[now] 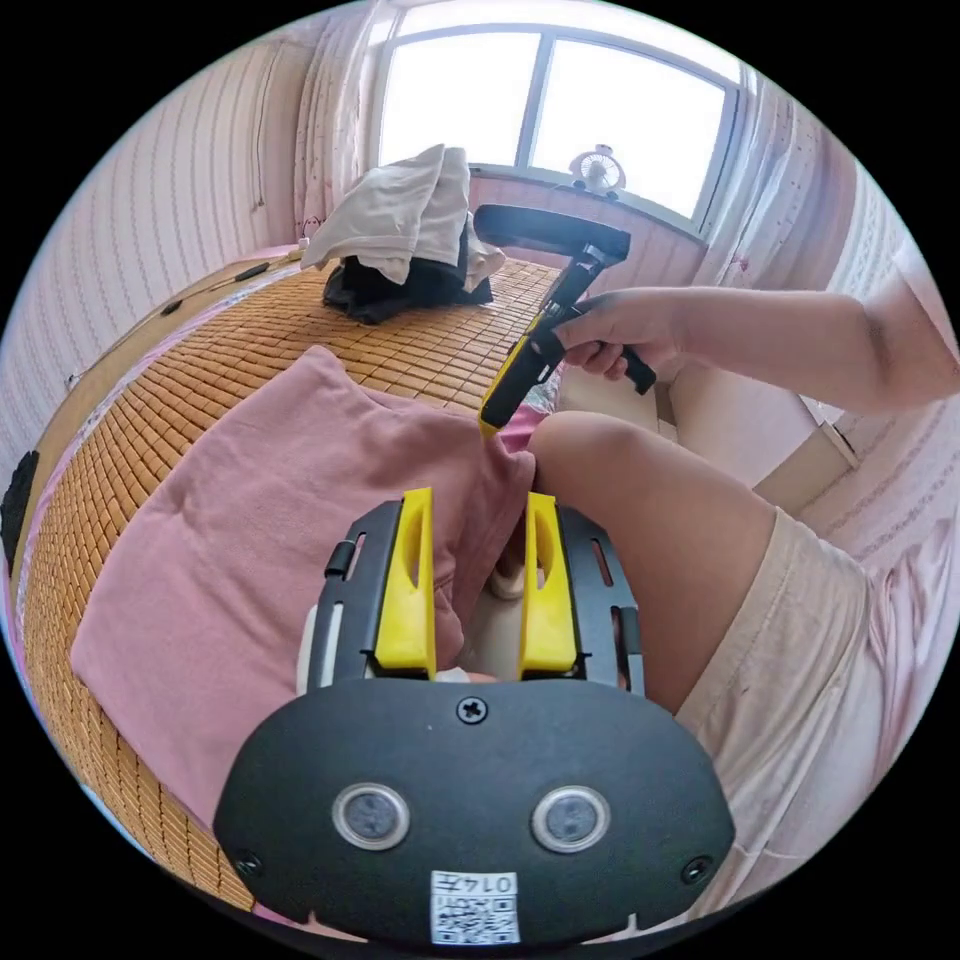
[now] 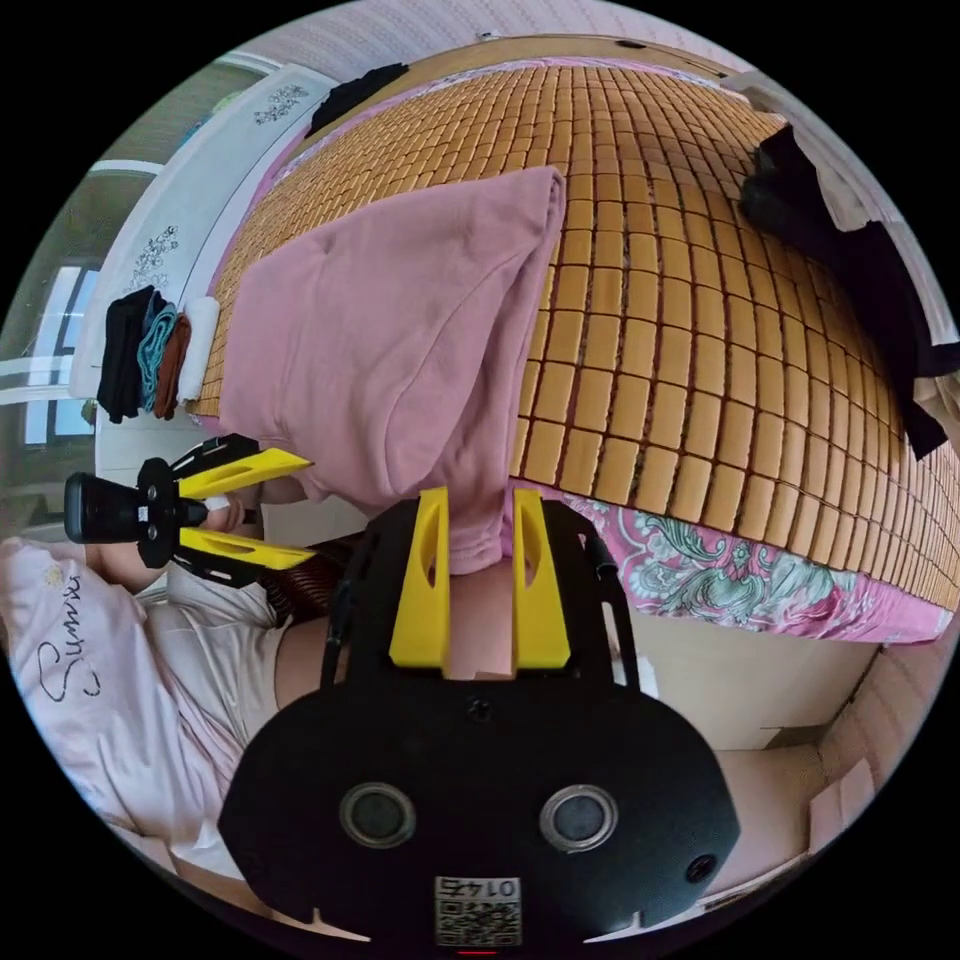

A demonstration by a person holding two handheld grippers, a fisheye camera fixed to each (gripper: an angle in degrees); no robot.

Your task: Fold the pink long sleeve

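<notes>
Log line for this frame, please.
garment: pink long sleeve, folded, on bamboo mat | left gripper: open at its edge | right gripper: open, fabric corner between jaws | pile: behind

A bed covered by a woven bamboo mat (image 2: 660, 330) of small tan tiles carries everything. Directly ahead of the right gripper (image 2: 478, 520), a folded pink long sleeve (image 2: 400, 330) lies flat on the mat, one corner drooping over the bed's near edge between that gripper's jaws. Beyond the garment, far from the left gripper (image 1: 478, 520), a heap of white and black clothes (image 1: 405, 240) sits on the mat. A pink floral sheet (image 2: 740, 585) shows under the mat's edge.
</notes>
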